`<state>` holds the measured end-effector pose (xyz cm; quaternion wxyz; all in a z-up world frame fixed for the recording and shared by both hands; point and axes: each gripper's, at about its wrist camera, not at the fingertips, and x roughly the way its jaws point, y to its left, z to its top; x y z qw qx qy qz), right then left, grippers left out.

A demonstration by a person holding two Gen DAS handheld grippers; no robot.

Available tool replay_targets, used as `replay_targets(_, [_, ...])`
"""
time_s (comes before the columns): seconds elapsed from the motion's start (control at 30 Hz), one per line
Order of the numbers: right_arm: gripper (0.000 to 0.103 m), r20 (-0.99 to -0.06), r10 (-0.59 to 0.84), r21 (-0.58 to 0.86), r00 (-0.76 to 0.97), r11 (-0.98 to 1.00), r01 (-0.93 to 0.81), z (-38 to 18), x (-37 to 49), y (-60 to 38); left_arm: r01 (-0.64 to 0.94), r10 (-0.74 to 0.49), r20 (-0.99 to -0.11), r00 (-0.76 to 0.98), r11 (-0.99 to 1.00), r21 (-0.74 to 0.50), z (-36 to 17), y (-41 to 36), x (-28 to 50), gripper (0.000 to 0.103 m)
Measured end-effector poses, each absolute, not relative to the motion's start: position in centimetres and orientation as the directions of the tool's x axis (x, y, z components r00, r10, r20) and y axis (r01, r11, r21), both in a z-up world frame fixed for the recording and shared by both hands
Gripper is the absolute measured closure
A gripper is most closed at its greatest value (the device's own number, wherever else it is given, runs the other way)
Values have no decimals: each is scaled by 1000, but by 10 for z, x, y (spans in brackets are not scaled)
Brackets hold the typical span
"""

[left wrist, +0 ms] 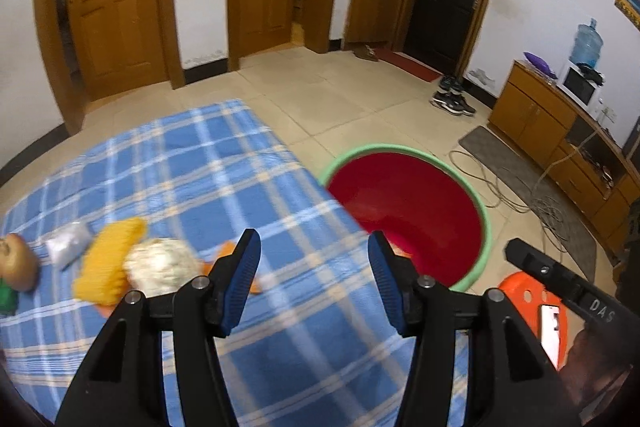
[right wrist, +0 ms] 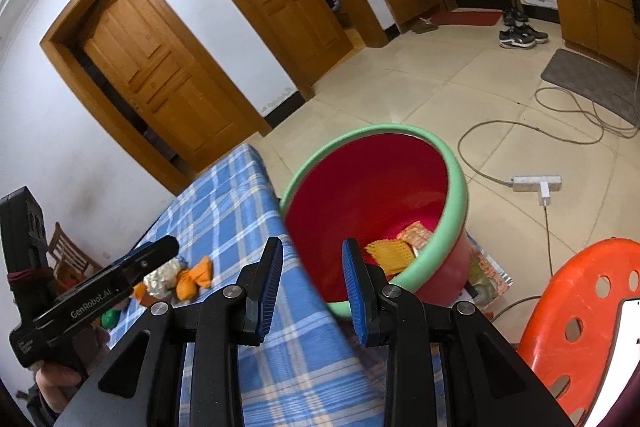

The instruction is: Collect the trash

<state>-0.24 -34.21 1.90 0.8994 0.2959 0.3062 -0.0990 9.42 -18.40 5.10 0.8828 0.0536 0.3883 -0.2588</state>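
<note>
Right wrist view shows the bucket [right wrist: 384, 215] already has a couple of wrappers [right wrist: 400, 247] in it, so it's partly done. Left of the bucket, several scraps [left wrist: 132, 263] sit on the counter [left wrist: 192, 171]. Both the left tongs [left wrist: 314, 267] and the right tongs [right wrist: 310, 271] are spread open, holding nothing.

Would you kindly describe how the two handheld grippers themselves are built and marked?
Both are black. The left gripper and right gripper each have two blue ribbed fingers on angular linkages with silver pivot bolts. White lettering on the left one's body reads GenRobot.AI, and a dark red band wraps its rear block.
</note>
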Motion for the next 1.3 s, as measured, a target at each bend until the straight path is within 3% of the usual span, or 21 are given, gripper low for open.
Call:
replay_targets(0.47, [67, -631, 73, 434, 773, 859, 272, 27, 34, -295, 290, -247, -706, 663, 955, -62, 59, -75, 137, 47])
replay_targets(0.53, [65, -634, 83, 426, 769, 867, 258, 27, 41, -287, 260, -226, -710, 667, 964, -63, 57, -60, 145, 42])
replay_targets(0.77, [62, -659, 123, 404, 742, 890, 211, 17, 67, -257, 134, -136, -735, 664, 989, -62, 33, -12, 177, 42])
replay_targets(0.87, [59, -673, 138, 395, 727, 898, 195, 10, 78, -247, 94, -108, -746, 657, 994, -61, 18, 1, 189, 35])
replay_targets(1.3, [58, -721, 181, 372, 668, 915, 153, -13, 111, -219, 119, -62, -812, 581, 993, 10, -34, 17, 236, 34])
